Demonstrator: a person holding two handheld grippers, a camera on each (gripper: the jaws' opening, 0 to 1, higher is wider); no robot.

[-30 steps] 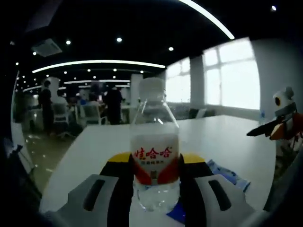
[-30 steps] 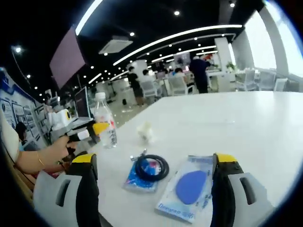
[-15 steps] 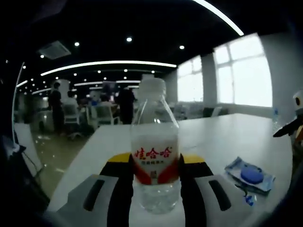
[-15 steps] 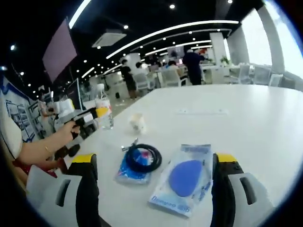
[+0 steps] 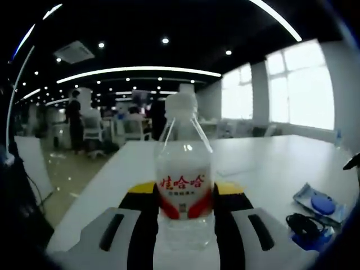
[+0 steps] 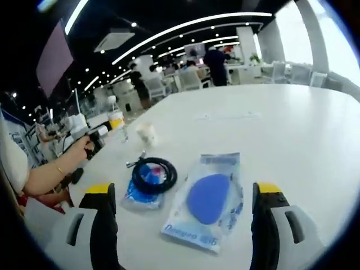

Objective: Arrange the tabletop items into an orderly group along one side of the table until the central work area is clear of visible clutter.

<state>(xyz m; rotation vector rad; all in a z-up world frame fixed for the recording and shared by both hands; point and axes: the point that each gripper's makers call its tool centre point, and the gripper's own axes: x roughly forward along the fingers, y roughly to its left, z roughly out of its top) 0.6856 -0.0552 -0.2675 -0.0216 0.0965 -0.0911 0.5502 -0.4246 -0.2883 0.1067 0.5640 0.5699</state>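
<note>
L gripper (image 5: 184, 209) is clenched on the water bottle (image 5: 184, 180), jaws pinching it at the red label band, bottle upright, cap up, long axis vertical w/ the table (image 5: 264, 163) stretching away behind it. From the R gripper view I see the same bottle (image 6: 116, 121) far off at the table's left edge, my hand (image 6: 84, 147) on the L tool beside it. R gripper (image 6: 183, 222) is wide open, holding nothing, jaws standing either side of the blue-pad packet (image 6: 205, 198). That's the relation that counts: packet lies dead ahead between my R jaws, flat on the table, long axis running roughly away from me w/ a slight lean to the right, so the jaws would close across its short width. Just left of it, near-touching, the black cable coil (image 6: 153, 174) sits on a small blue pouch (image 6: 136, 195). Beyond those, a small crumpled white thing (image 6: 146, 134), can't tell what. R is clearly the nearer tool for the packet; L is busy and well apart. My guess: bottle gets parked at the left edge, then R drops onto the packet and slides it over that way.
</note>
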